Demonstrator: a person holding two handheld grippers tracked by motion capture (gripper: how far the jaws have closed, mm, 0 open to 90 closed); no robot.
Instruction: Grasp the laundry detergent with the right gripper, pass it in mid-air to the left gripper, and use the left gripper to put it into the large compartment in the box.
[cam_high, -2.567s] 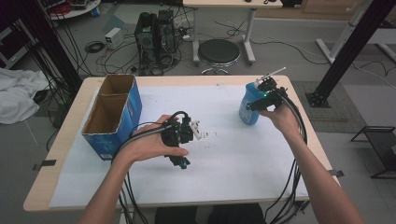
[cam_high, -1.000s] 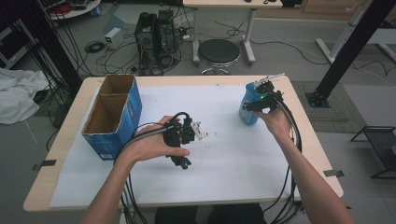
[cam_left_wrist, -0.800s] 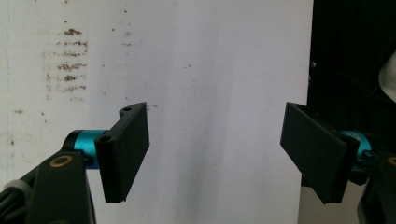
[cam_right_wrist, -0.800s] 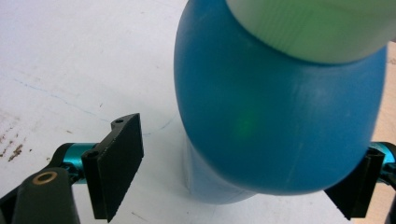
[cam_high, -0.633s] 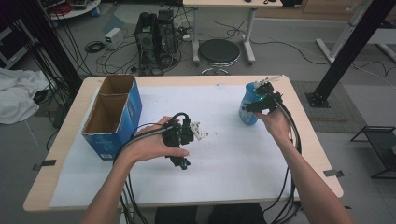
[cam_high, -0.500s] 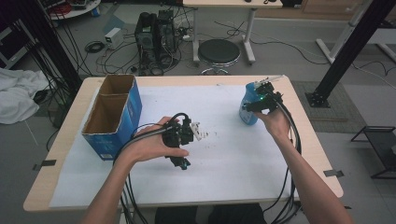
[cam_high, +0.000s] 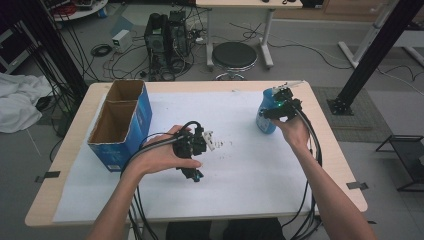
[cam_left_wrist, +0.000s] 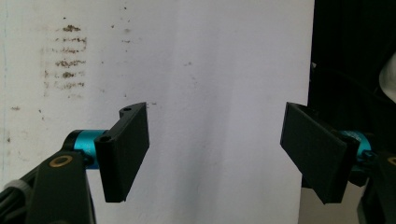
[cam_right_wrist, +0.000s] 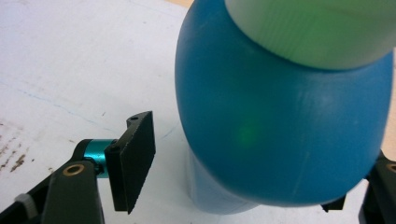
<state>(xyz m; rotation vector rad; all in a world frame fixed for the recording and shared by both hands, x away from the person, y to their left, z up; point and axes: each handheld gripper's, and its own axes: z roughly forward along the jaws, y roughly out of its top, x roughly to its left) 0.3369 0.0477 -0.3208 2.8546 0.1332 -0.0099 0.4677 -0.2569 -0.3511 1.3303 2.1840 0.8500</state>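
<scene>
The bottle (cam_high: 266, 118) is blue and stands on the white sheet (cam_high: 240, 165) at about 2 o'clock on the table (cam_high: 330, 150) in the high view. The right gripper (cam_high: 278, 109) is right at the bottle. The left gripper (cam_high: 197, 150) is near the middle of the sheet, well apart from the bottle. A box (cam_high: 120, 125) stands at 9 o'clock.

In the left gripper view, the jaws stand wide apart with nothing between them, just the sheet (cam_left_wrist: 210, 70).

In the right gripper view, the bottle (cam_right_wrist: 280, 116) with its pale cap (cam_right_wrist: 313, 28) sits between the jaws. They have just been closing. The jaw at 8 o'clock has a gap beside the bottle, so nothing is squeezed yet.
</scene>
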